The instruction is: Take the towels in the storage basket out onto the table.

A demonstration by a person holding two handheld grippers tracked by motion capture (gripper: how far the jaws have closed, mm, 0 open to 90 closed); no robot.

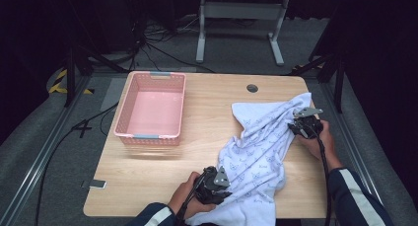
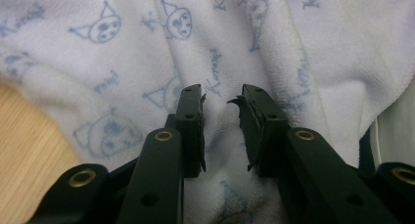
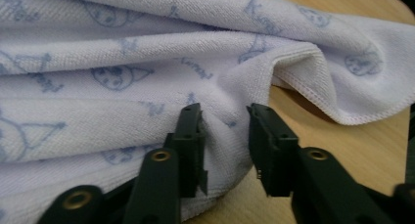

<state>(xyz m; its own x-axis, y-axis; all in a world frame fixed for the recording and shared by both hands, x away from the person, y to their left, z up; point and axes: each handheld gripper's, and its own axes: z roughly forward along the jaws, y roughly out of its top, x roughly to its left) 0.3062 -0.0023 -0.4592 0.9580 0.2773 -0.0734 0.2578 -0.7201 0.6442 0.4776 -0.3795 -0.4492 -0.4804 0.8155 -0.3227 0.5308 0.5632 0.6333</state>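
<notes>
Towel (image 1: 261, 147) position: it lies bunched on the right half of the table (image 1: 162, 176), with its long axis running from about 7 o'clock at the near edge up to 1 o'clock by the far right side. I judge the coming move to turn on that axis, since one gripper sits at each end of it.

Left gripper (image 1: 213, 185): at the near end. In the left gripper view the jaws stand parted, with printed cloth (image 2: 220, 53) bulging in the gap; the pads (image 2: 192, 131) flank the fold without pinching it. The cloth lies at 12 o'clock from the jaws.

Right gripper (image 1: 305, 123): at the far end. In the right gripper view the jaws are likewise spread, straddling a rounded fold (image 3: 225, 136), with the hemmed corner (image 3: 337, 111) at about 2 o'clock.

Both hands are equally placed, as I judge it; neither grip is made yet. The pink basket (image 1: 151, 107) stands well apart at 10 o'clock of the towel.
</notes>
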